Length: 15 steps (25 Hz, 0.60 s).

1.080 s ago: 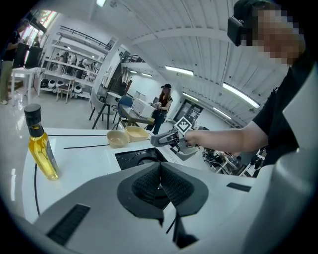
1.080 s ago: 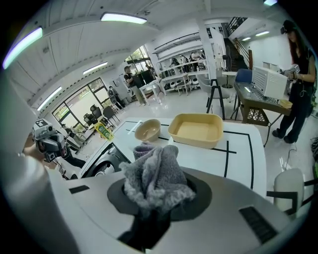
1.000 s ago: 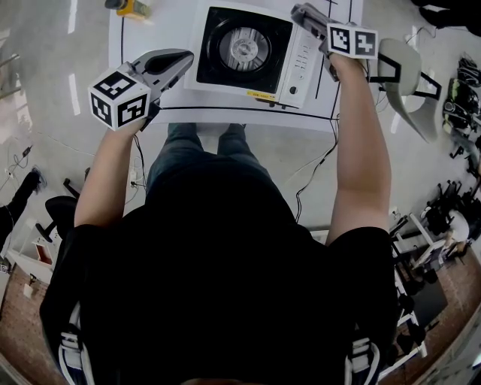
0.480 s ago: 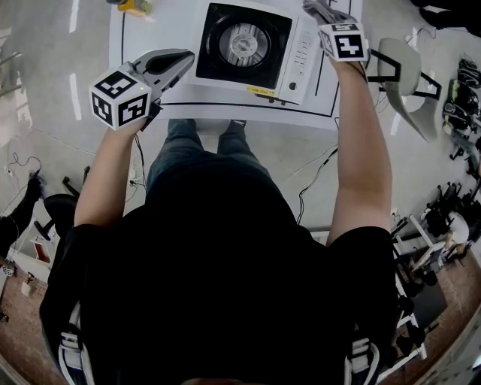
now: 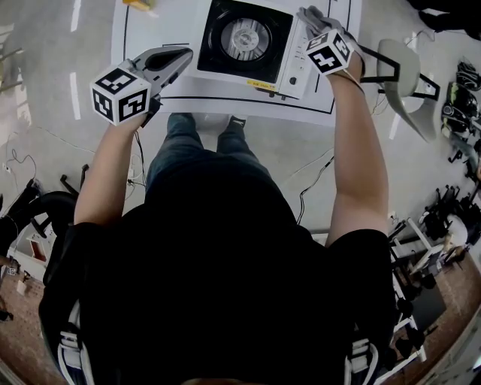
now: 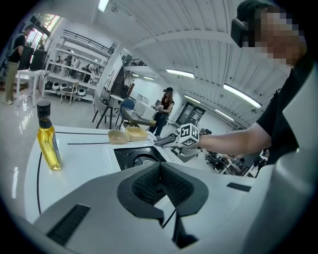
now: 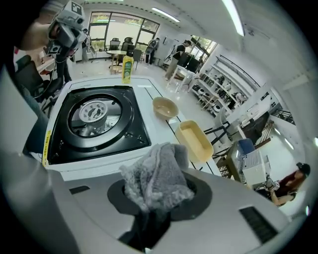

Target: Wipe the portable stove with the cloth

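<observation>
The portable stove (image 5: 248, 41), white with a black top and a round burner, stands on the white table (image 5: 150, 30); it also shows in the right gripper view (image 7: 94, 121) and the left gripper view (image 6: 141, 156). My right gripper (image 5: 307, 16) is shut on a bunched grey cloth (image 7: 156, 176) and tilts down over the stove's right side by the control panel. The cloth (image 6: 164, 140) hangs just above the white edge; contact cannot be told. My left gripper (image 5: 184, 54) is shut and empty, held left of the stove near the table's front edge.
A yellow oil bottle (image 6: 48, 139) stands on the table left of the stove. Beyond the stove sit a beige bowl (image 7: 165, 106) and a beige rectangular tray (image 7: 195, 140). A chair (image 5: 402, 75) stands right of the table. People and shelves are in the background.
My right gripper has rolled and swung left with the cloth, from the table's right edge to over the stove's control panel. The left gripper has hardly moved.
</observation>
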{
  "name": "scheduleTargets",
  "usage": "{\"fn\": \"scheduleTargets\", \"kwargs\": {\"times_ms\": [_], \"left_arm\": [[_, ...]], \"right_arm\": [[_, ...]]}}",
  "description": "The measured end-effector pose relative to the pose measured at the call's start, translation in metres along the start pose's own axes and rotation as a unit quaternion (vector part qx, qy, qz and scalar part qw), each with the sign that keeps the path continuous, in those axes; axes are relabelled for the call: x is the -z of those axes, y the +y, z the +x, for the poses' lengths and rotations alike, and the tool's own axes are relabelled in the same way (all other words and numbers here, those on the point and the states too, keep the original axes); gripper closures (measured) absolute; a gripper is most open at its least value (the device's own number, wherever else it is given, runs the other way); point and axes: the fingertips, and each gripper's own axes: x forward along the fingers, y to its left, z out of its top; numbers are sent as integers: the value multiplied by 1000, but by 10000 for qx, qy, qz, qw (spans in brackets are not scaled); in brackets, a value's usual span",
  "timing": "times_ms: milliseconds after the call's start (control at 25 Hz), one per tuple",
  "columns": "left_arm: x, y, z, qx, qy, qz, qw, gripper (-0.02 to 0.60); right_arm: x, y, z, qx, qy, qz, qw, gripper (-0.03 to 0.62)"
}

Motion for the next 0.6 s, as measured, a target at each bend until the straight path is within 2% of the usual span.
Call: {"fn": "scheduleTargets", "kwargs": {"times_ms": [320,600], "left_arm": [[26,-7,-7,-220,56,-55,9997,560],[45,-6,-17,-436,122,-176,9988,560]], "right_arm": [[22,46,-26,-307,112,-159,9993,482],[38,90,-53,-517,152,-91,9985,482]]}}
